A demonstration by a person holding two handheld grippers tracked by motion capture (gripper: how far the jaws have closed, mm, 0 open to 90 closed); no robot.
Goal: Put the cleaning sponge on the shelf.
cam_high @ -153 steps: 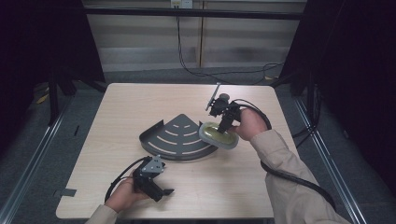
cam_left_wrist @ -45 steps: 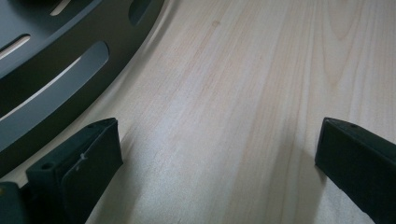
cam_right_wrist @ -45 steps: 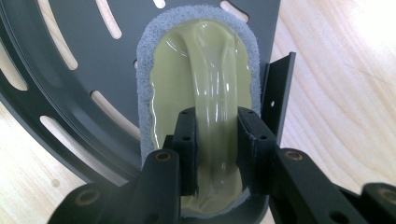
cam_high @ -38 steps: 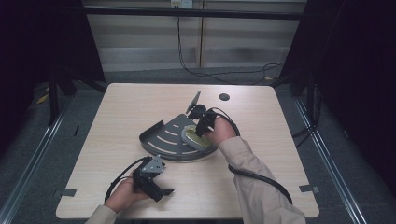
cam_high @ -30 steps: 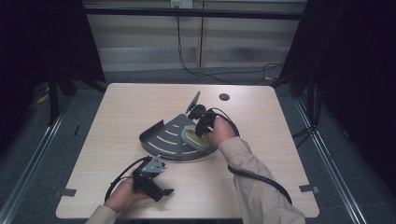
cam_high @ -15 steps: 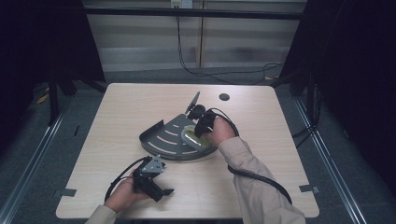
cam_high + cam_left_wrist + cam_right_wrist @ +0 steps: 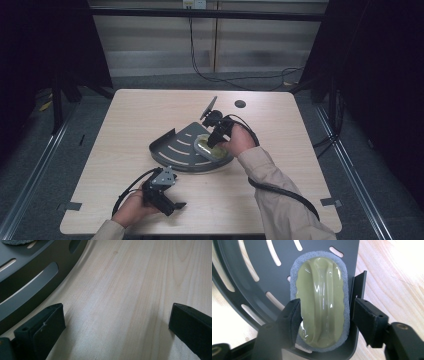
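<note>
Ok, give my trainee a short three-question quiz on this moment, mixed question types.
1. True or false: the sponge lies on the dark slotted tray.
2. What lies between the left claw's jaws? A) the sponge B) bare table C) a cable
3. Is the right claw clamped on the sponge?

Key: 1 true. 2 B. 3 No: its jaws have just been opening and stand either side of the sponge; the right one is clearly off it.

Light wood table (image 7: 150,115) is sitting on grey floor (image 7: 45,165); round dark spot (image 7: 240,104) is showing near its far edge; black cables (image 7: 220,77) are trailing behind.
</note>
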